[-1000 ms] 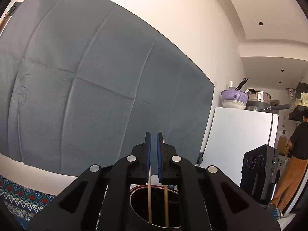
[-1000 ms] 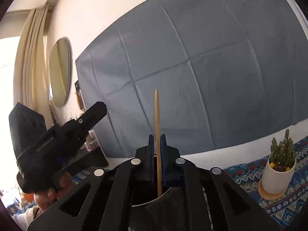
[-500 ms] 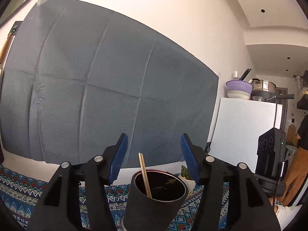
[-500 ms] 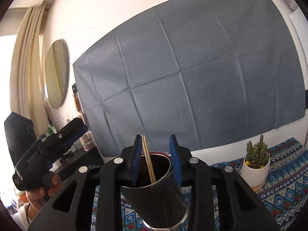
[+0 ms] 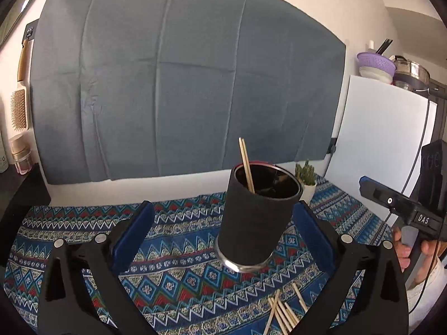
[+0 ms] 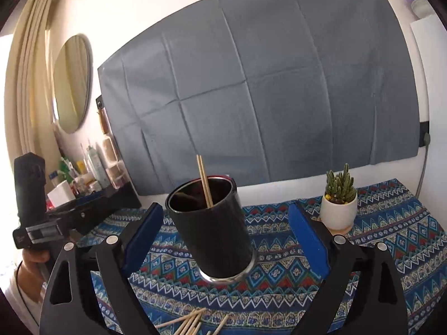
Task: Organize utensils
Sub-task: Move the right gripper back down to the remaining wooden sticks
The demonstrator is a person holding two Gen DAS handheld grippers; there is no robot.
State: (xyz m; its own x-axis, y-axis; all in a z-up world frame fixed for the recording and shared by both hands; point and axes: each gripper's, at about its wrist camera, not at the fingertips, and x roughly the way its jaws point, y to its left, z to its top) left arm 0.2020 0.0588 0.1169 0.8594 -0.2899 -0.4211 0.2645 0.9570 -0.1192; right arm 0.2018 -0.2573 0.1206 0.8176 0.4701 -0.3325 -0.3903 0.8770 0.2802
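Observation:
A black cylindrical holder (image 5: 258,217) stands on the patterned cloth; it also shows in the right wrist view (image 6: 213,229). Two wooden chopsticks (image 5: 246,164) stand in it, leaning on its rim, and show in the right wrist view too (image 6: 204,180). My left gripper (image 5: 223,233) is open and empty, its blue pads either side of the holder and apart from it. My right gripper (image 6: 225,237) is open and empty, likewise around the holder. Several loose chopsticks (image 5: 283,311) lie on the cloth in front, also seen in the right wrist view (image 6: 190,321).
A small cactus in a white pot (image 6: 338,205) stands behind the holder to the right. A dark shelf with bottles (image 6: 95,178) is at the left. A white fridge (image 5: 382,145) stands at the right. The patterned cloth (image 5: 181,251) covers the table.
Both grippers held chopsticks over the holder, then opened and let them drop in. Both have since drawn back and tilted down, and their jaws have opened wider.

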